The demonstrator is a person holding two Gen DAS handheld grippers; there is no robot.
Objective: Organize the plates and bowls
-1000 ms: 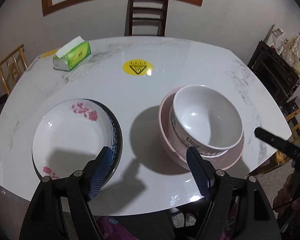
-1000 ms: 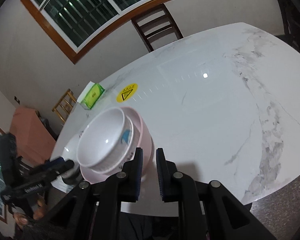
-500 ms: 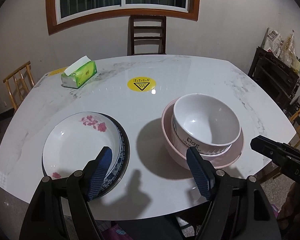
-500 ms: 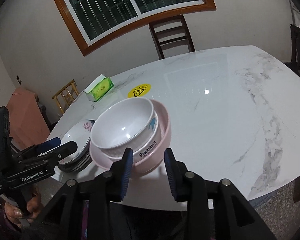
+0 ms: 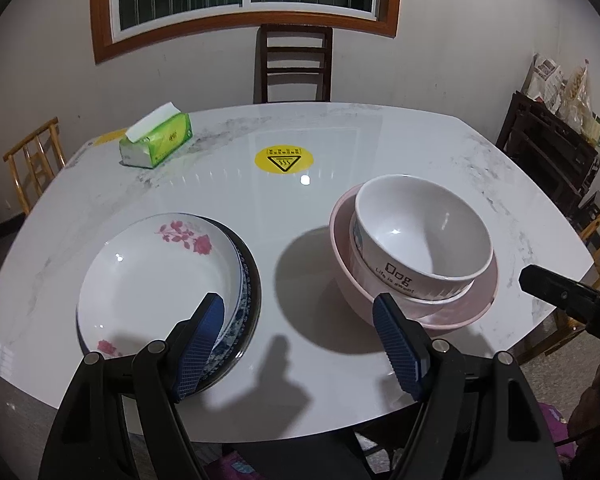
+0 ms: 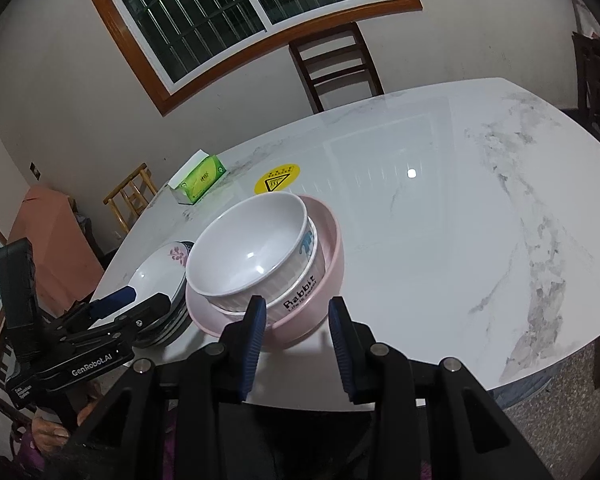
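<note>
Left gripper [image 5: 298, 344]: its two blue fingers stood wide apart with nothing between them, just as they had a second before. It hung over the near edge of the table [image 5: 228, 184], between the plates and the bowls.

Plates [image 5: 156, 280]: a white plate with pink flowers lay on top of a blue-edged one and a dark one. The pile sat on the left side of the table and did not move.

Bowls [image 5: 420, 240]: the white bowl [image 6: 252, 248] sat inside the pink bowl [image 6: 332, 256], to the right of the plates, near the front edge. The two piles did not touch.

Right gripper [image 6: 296, 336]: its fingers had been almost shut a second before and had just been opening. They were now apart, with nothing held. The pink bowl's near rim showed just past the fingertips, and no pad pressed on it.

What it meant: the right gripper had let go or was getting ready to grab. Plates were with plates and bowls with bowls, so the tidying looked nearly done.

Tissue box [image 5: 156, 142]: it stayed at the far left of the table, out of the way.
</note>
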